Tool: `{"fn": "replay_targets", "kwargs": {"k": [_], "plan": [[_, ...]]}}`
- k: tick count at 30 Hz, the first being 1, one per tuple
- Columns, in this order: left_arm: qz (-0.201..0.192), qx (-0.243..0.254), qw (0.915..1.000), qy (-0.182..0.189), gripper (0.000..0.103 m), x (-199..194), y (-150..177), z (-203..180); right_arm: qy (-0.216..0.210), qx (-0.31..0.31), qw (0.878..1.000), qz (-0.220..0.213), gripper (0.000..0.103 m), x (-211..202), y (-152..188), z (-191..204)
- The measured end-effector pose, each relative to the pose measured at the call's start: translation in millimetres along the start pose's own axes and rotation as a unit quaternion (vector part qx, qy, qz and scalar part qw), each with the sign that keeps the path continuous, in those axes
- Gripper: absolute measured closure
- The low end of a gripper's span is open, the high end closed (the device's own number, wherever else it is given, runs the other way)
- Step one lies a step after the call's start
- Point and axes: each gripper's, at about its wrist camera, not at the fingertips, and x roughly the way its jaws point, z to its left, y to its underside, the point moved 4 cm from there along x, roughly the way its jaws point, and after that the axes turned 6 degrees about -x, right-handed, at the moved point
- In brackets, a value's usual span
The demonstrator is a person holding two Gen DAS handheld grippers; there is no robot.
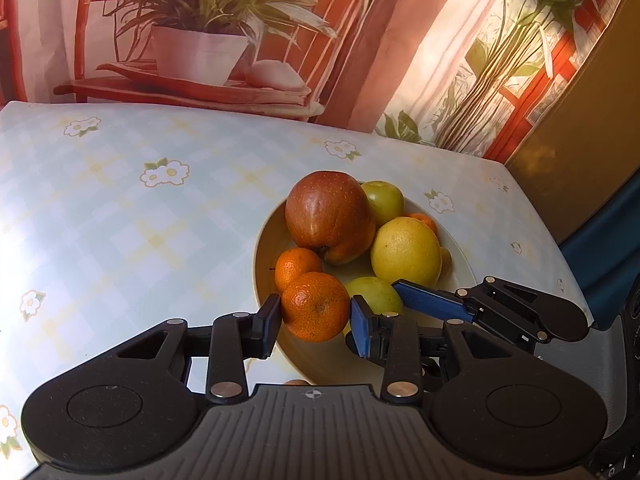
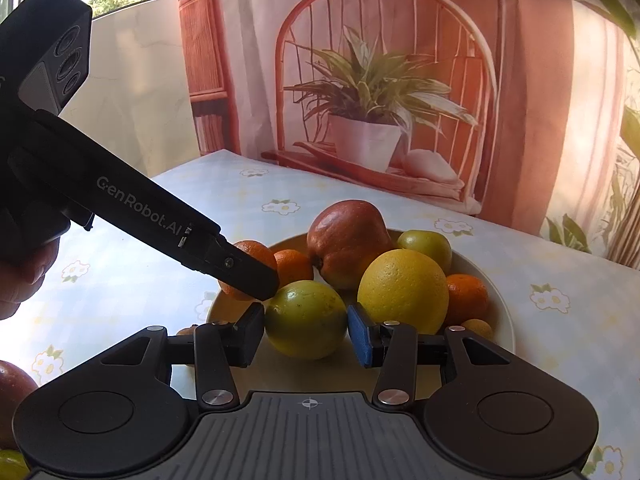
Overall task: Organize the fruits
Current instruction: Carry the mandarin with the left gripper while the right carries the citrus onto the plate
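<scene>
A cream plate [image 1: 266, 240] holds piled fruit: a red apple [image 1: 328, 216], a yellow lemon [image 1: 406, 250], tangerines and green fruits. My left gripper [image 1: 315, 316] is shut on a tangerine [image 1: 316, 306] at the plate's near side. My right gripper [image 2: 306, 326] is shut on a green-yellow fruit [image 2: 306, 318] at the plate's near edge. In the right wrist view the plate [image 2: 502, 320], apple [image 2: 346, 242] and lemon [image 2: 402, 290] show behind it, and the left gripper's body [image 2: 160, 216] reaches in from the left over the held tangerine [image 2: 252, 254].
The table has a pale checked cloth with flowers [image 1: 120, 208]. A printed backdrop with a potted plant [image 1: 200, 52] stands behind. Another red fruit [image 2: 12, 396] and a green one [image 2: 10, 466] lie at the right wrist view's lower left. The table edge [image 1: 560, 240] runs right.
</scene>
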Motion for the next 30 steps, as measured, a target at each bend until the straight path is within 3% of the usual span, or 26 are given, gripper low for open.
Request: {"fn": "replay_targets", "kwargs": {"k": [8,12,19,30], "plan": [[0.003,-0.009,1.0,0.0,0.064,1.2,-1.9,3.5,0.001,0.014,1.0,0.01,0.057,-12.6,-0.4,-1.4],[0.003,-0.014,0.9999,-0.002,0.064,0.8,-2.4,5.6,-0.015,0.019,0.999,0.03,0.074,-12.1,4.3,-0.6],[-0.004,-0.025,0.9997,0.004,0.063,-3.9,-5.8,7.6,-0.003,0.041,0.998,0.047,0.085,-0.4,7.8,-3.3],[-0.04,-0.004,0.9989,-0.023,0.063,-23.4,-9.8,7.8,0.015,0.059,0.997,0.045,0.081,4.9,0.0,-5.5]]}}
